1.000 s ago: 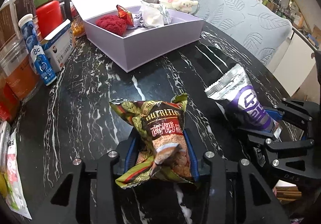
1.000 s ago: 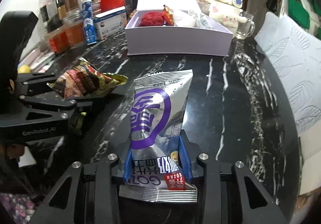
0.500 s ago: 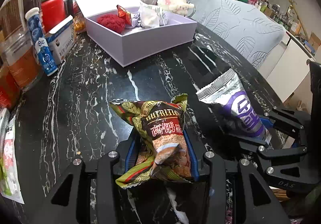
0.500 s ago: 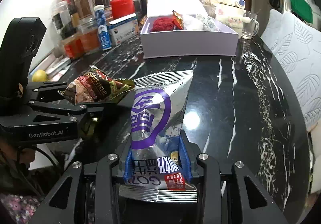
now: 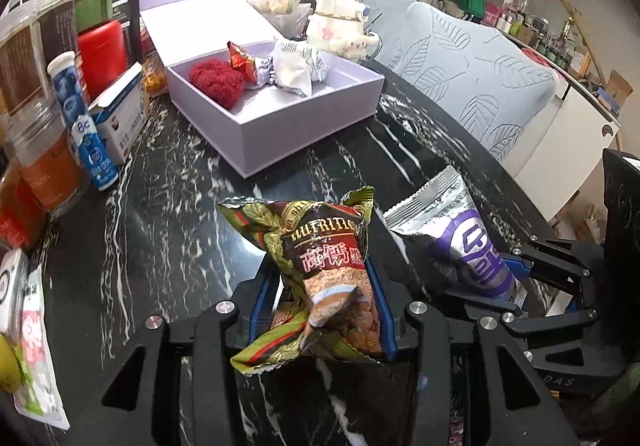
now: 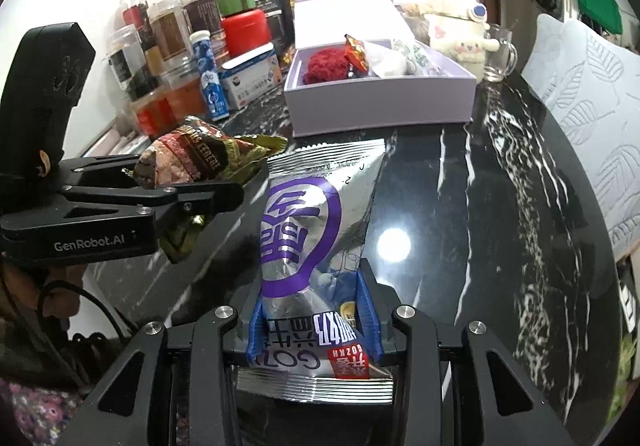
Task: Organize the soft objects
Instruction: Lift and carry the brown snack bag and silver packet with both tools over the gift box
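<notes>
My left gripper is shut on a crumpled brown and green snack bag, held above the black marble table. My right gripper is shut on a silver and purple snack pouch, also off the table. Each gripper shows in the other's view: the right gripper at the right with the pouch, the left gripper at the left with the bag. Ahead stands an open lilac box holding a red fluffy thing, a red wrapper and white packets.
Jars, a blue tube, a red canister and a small carton line the table's left side. A white plush toy and a glass mug stand behind the box. A grey leaf-patterned cushion lies beyond the table's right edge.
The left gripper has risen with the snack bag, so the box sits lower and further off in its view. The right gripper has tilted slightly, keeping the pouch.
</notes>
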Demonstrator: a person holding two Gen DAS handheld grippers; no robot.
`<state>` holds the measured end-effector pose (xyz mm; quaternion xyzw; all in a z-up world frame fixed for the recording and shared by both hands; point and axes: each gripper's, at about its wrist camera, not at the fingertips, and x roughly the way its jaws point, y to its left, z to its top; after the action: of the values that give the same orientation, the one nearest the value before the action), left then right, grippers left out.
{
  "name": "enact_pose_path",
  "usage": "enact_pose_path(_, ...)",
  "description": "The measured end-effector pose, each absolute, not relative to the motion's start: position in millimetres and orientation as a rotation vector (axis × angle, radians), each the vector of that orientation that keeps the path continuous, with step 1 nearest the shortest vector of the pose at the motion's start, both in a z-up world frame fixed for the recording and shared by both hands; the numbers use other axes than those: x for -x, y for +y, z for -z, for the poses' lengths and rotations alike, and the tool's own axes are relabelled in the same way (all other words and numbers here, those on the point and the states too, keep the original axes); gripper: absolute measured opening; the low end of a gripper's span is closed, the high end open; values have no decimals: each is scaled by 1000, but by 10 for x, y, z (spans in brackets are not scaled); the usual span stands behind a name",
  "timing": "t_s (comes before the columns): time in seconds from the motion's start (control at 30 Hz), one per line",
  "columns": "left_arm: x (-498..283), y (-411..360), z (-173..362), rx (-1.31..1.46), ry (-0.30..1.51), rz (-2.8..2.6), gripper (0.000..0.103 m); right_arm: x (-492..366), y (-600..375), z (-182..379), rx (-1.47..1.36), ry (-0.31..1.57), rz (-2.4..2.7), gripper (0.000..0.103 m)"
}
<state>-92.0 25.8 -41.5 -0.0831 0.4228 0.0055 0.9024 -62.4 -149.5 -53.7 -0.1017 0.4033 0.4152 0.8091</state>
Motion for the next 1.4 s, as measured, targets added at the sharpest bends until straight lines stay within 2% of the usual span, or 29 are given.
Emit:
enact_pose_path(0.8, 234, 563, -529, 79, 632, -14, 43, -86, -1131, -293, 221, 687, -959, 39)
enact_pose_path(1.4, -506, 931, -682, 94, 574, -36, 43, -834, -673, -632, 267, 604, -980, 37)
